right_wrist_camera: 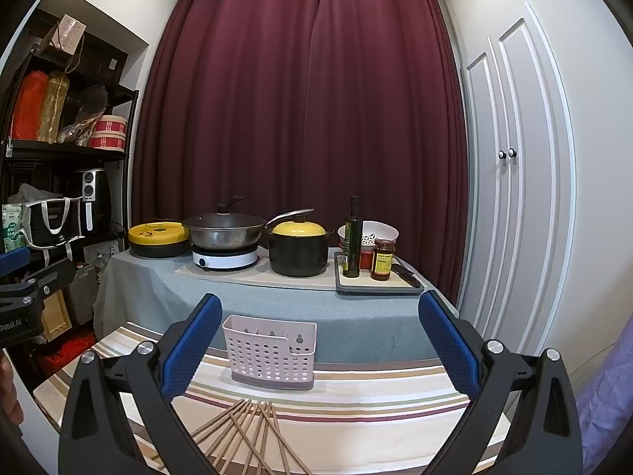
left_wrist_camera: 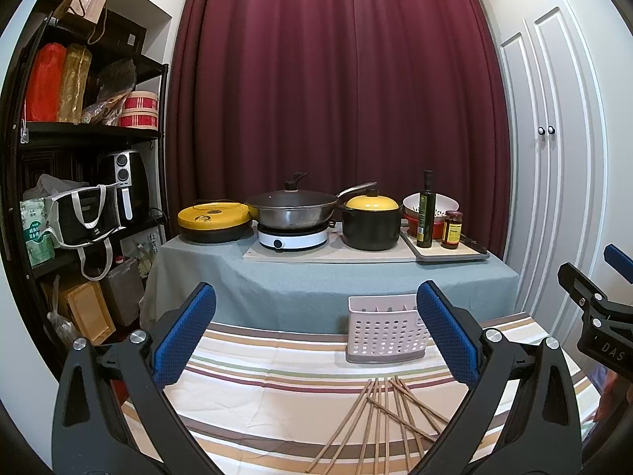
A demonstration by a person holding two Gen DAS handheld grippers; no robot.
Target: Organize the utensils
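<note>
Blue, dimpled rubber pads face each other across a wide gap on both the left hand-held gripper [left_wrist_camera: 316, 336] and the right hand-held gripper [right_wrist_camera: 320, 348], each empty. Below them thin wooden chopsticks [left_wrist_camera: 379, 419] lie fanned and crossed near the front edge of the striped cloth counter [left_wrist_camera: 257, 388], long axes running mostly front to back. Further back stands a pale perforated plastic utensil holder [right_wrist_camera: 271, 350], upright, boxy, at the counter's far edge.

A white induction hob [left_wrist_camera: 292, 239] sits on the grey-clothed table [left_wrist_camera: 316, 281], a lidded wok [left_wrist_camera: 292, 209] on top. Left of the hob lies a yellow-lidded griddle [left_wrist_camera: 213, 219]; right of it a black pot [left_wrist_camera: 371, 221], then an oil bottle [left_wrist_camera: 426, 213] and what may be a sauce jar [left_wrist_camera: 452, 229].
</note>
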